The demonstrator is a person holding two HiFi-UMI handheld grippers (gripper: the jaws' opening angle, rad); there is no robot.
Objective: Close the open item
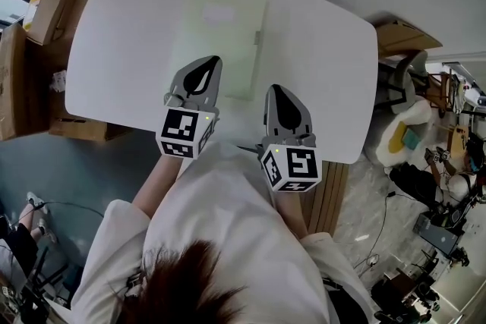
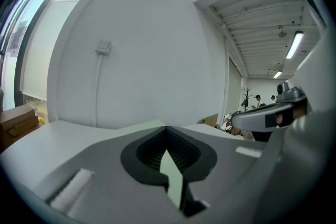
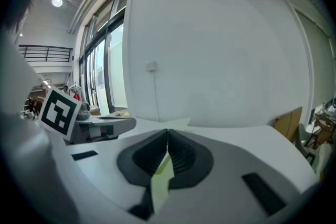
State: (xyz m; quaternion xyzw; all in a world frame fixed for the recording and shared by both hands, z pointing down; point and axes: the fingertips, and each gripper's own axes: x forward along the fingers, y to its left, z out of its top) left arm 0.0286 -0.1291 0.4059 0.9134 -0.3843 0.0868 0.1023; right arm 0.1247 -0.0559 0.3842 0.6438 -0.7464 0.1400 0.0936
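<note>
Both grippers hang over the near edge of the white bench (image 1: 121,49), and the pale green item (image 1: 220,42) lies flat in the middle of it, its near end reaching toward them. The left gripper (image 1: 203,76) has its fingers pressed together with nothing between them; its own view shows the dark pads meeting, and only a sliver of green shows through below that line. It is the same for the right gripper (image 1: 282,106): fingers closed and empty.

From the head view the left gripper overlaps the item's near left corner, and the right one sits just beside the near right corner. Whether either touches it cannot be told. It is also hard to tell how far open the item is. It looks thin and level, with a small grey tab (image 1: 257,36) on its right edge.

The trouble from here probably starts with those closed fingers. With no gap they can only push. A push on a thin, light cover on a smooth bench would likely send the whole item toward the far edge and would not fold it. A tip driven in low could crease a corner. A flap lifted from one side only may twist or drop back open. The two grippers are also close together, so a sweep across could knock one against the other.
</note>
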